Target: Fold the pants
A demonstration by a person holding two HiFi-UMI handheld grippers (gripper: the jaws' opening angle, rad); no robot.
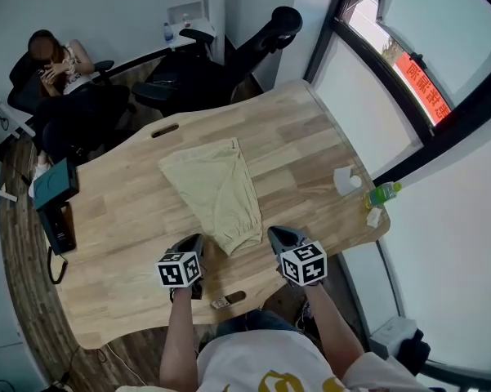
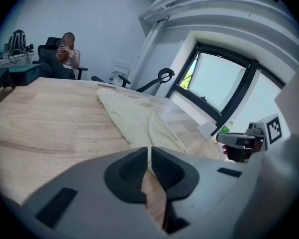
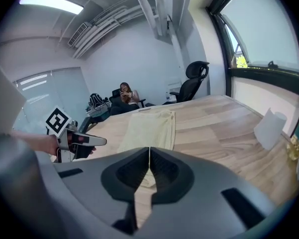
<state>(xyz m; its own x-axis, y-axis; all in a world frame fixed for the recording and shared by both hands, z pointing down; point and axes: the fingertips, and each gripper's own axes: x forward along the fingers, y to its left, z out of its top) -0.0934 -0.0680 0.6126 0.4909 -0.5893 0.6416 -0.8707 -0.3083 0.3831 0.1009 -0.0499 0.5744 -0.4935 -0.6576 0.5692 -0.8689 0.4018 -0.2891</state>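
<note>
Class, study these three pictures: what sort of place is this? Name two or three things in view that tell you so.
Probably an office or meeting room. A big wooden table fills the middle, black swivel office chairs stand at its far side, and a wide window runs along one wall.

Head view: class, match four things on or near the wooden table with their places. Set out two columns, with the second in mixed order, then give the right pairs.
Column one:
1. pants
2. green bottle
3. teal box
4. black office chair

Column two:
A. at the left edge of the table
B. beyond the table's far edge
C. lying flat on the middle of the table
D. at the table's right edge

Pairs: 1-C; 2-D; 3-A; 4-B
</note>
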